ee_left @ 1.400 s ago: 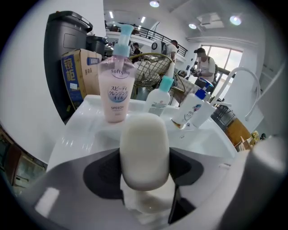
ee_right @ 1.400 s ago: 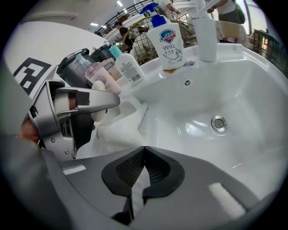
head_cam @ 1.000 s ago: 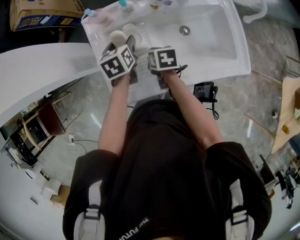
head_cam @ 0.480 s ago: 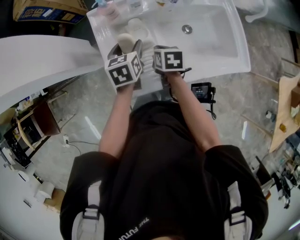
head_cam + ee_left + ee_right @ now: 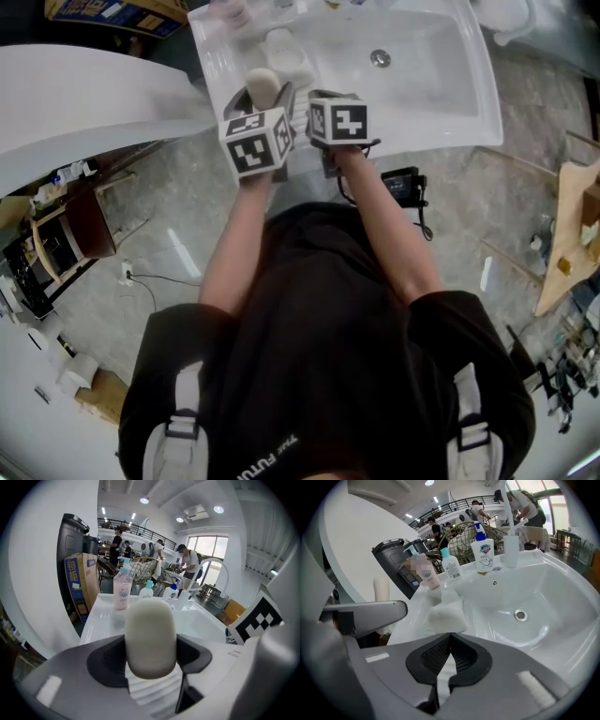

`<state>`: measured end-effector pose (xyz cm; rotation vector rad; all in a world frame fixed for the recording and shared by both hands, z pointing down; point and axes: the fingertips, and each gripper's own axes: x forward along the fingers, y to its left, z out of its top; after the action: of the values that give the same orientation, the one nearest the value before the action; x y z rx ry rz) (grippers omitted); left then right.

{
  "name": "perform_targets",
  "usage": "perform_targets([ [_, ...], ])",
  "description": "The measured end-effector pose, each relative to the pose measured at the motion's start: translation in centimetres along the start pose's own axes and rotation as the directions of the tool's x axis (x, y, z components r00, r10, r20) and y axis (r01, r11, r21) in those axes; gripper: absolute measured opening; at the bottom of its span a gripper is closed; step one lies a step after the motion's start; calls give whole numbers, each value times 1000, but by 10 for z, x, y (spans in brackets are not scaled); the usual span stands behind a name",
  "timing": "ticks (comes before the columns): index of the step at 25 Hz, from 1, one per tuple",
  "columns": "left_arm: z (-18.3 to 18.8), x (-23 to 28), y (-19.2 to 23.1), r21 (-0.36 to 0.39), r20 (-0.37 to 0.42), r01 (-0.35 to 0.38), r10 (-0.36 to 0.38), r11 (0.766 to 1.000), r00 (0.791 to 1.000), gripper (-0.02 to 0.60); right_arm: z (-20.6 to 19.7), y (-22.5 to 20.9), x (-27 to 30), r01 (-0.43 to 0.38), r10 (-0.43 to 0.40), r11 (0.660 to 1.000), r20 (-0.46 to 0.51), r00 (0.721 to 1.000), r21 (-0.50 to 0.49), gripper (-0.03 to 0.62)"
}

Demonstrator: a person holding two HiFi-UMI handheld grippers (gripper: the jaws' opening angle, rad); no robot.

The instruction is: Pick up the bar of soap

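Note:
The bar of soap, a cream rounded block, stands upright between my left gripper's jaws, which are shut on its sides. In the head view the soap pokes out past the left gripper above the sink's near left corner. My right gripper is shut with nothing in it; it hovers beside the left one, over the sink's front rim. A white soap dish lies on the sink ledge just beyond both grippers.
The white sink has a drain and a curved faucet. A pink bottle and a pump bottle line the back ledge. A cardboard box stands left. A black device lies on the floor.
The left gripper has drawn the soap a little back from the soap dish toward the sink's front edge. The right gripper has kept its place beside it.

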<state>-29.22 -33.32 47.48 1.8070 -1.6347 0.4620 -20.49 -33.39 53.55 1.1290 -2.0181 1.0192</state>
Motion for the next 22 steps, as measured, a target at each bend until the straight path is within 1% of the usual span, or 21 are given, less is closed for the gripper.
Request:
perform_targets([
  [6,-16,-22,-20,-10,13,-15,15,1000,1000,288,-15,-5,-27,-28,28,999,16,999,-16,14],
  [12,-38,-51,-47,-21,32,-37,38,999,999,288,-39,-5,-61,-60,63,995,39,997,-76,14],
  [19,-75,-95,-99,-1,71,-63,63,998,995,288,-81,-16,-110,-105,113,988,70,991,-112,14],
  [22,-92,-113,-115,-2,85,-73,73,997,994,288,-100,-18,-130,-118,128,985,80,989,-127,14],
])
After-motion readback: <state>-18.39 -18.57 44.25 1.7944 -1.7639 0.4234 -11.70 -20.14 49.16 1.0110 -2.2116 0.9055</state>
